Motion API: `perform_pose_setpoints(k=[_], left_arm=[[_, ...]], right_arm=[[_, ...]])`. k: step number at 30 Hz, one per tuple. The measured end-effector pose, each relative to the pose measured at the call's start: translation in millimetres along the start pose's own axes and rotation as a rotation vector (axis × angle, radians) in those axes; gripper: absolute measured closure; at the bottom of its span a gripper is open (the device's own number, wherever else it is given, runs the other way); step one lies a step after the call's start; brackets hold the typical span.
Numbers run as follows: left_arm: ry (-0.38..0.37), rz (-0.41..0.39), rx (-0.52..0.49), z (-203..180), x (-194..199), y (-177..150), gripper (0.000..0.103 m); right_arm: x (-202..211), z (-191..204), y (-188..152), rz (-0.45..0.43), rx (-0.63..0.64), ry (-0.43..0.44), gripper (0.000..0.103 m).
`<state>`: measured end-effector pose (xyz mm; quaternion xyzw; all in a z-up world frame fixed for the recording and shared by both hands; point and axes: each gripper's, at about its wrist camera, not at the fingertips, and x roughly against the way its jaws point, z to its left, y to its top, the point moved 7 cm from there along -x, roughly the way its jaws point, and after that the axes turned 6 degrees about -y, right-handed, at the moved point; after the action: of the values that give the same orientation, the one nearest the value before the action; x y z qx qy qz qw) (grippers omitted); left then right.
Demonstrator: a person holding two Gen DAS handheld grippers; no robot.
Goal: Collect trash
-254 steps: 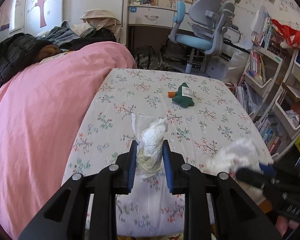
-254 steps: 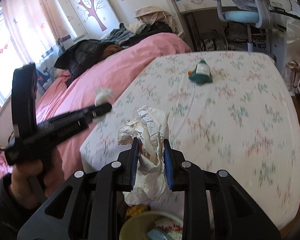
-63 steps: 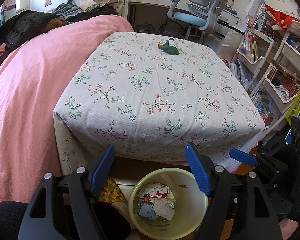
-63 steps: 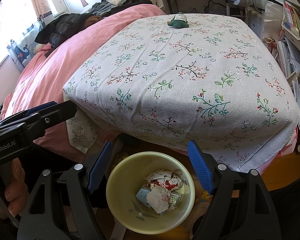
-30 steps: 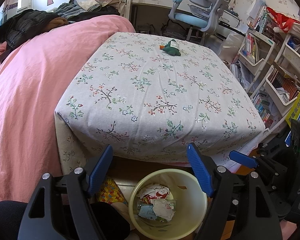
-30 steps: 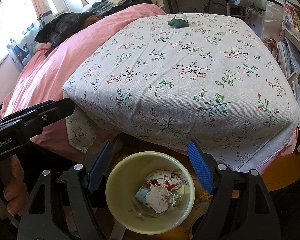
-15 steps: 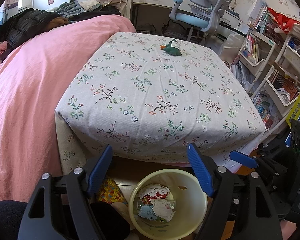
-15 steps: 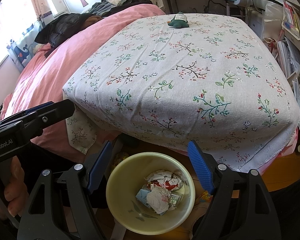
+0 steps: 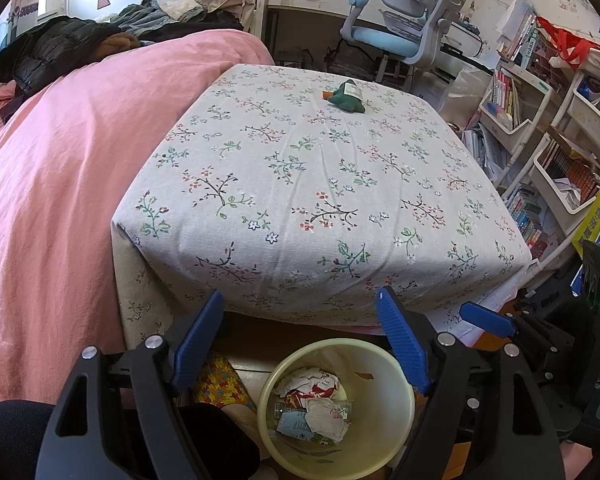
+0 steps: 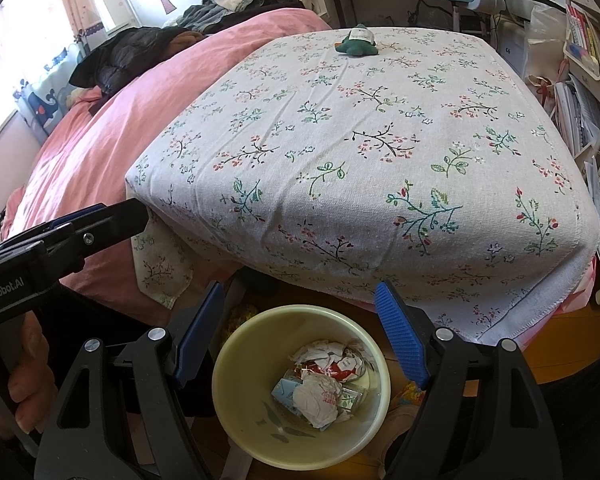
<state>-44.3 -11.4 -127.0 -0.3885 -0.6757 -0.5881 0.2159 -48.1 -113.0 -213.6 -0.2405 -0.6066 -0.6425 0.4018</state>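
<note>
The left gripper bears the white lettering "GenRobot.AI" on its black body, with a hand on its handle. Its blue-padded jaws stand wide apart with nothing between them, above the pale yellow bin on the floor. The bin stands below the near edge of the floral-covered mattress. Inside it lies the crumpled trash: white paper, a red-and-white wrapper, a light blue packet; the print on these is too small to read. The right gripper is likewise spread wide and empty over the same bin. A pink duvet covers the mattress's left side. A green plush toy with a white tag lies near the far edge. Bookshelves stand at right.
</note>
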Motion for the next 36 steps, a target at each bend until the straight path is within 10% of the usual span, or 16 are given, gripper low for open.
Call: perform_pose_setpoints(k=[15,36], left_arm=[[0.075,-0.046,0.065,46,-10,69,0.027],[0.141,-0.016,0.012,66,-110,176,0.027]], right_arm=[[-1,-35,119,-0.132,-0.039,-0.003,0.028],[-190,-90,327,-0.054,-0.179,-0.037,0.028]])
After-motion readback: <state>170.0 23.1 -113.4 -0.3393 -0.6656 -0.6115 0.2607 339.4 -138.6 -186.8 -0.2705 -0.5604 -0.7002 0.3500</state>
